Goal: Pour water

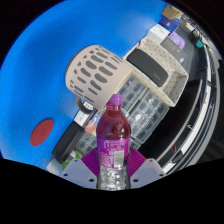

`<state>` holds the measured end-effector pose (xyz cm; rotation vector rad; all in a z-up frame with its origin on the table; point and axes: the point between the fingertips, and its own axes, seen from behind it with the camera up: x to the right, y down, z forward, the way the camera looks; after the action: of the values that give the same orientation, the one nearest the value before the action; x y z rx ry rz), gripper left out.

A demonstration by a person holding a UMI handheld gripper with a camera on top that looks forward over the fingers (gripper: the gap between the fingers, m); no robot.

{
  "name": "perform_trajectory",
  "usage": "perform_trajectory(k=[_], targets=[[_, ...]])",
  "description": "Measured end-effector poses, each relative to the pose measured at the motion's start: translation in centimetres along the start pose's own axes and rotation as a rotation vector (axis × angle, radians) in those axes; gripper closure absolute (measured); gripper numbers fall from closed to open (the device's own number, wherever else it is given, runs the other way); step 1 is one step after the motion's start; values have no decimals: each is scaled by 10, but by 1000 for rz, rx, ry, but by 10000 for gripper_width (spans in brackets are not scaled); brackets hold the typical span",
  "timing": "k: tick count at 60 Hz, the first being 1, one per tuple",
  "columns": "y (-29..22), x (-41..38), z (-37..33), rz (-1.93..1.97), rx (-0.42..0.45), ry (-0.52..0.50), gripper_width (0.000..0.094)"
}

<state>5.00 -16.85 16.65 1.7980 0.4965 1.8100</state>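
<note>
Here the tool (pixel 113 165) grips a purple-capped bottle (pixel 113 135) above a blue table (pixel 40 75) by a white basket (pixel 97 70).

purple bottle (pixel 113 140) clamped in tongs (pixel 113 163), white basket (pixel 97 70) beyond

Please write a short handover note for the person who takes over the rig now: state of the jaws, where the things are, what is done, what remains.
Gripper: jaws shut on the bottle, which has a purple cap and is held upright between the pink pads.
White slotted cup: beyond the bottle, on the blue surface.
Done: bottle grasped.
Left: the pour; the cap appears still on, and no water is seen flowing.
</note>
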Motion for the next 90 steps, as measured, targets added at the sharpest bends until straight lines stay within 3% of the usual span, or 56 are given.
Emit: perform_trajectory(k=[10, 24, 26, 40, 47, 61, 63, 72, 73, 75, 77, 82, 84, 89, 90], targets=[[10, 3, -5, 160, -6, -1, 604], [21, 2, -25, 1000, -50, -108, 602], [28, 0, -24, 1143, -6, -121, 602], [23, -21, -23, 1916, 38, -277, 603], [23, -40, -16, 2059, 84, -333, 603], [9, -71, 2, 2180, 123, -335, 608], [14, -68, 2, 2200, 144, -290, 584], [14, -66, -3, 2200, 157, -260, 588], [13, -65, -5, 2200, 154, -258, 530], [13, -65, -5, 2200, 154, -255, 539], [13, -66, -5, 2200, 152, -254, 469], [14, -67, -6, 2197, 134, -264, 440], [13, -71, -9, 2197, 114, -288, 365], [10, -75, -20, 2200, 77, -324, 77], [10, -74, -23, 2201, 72, -323, 72]])
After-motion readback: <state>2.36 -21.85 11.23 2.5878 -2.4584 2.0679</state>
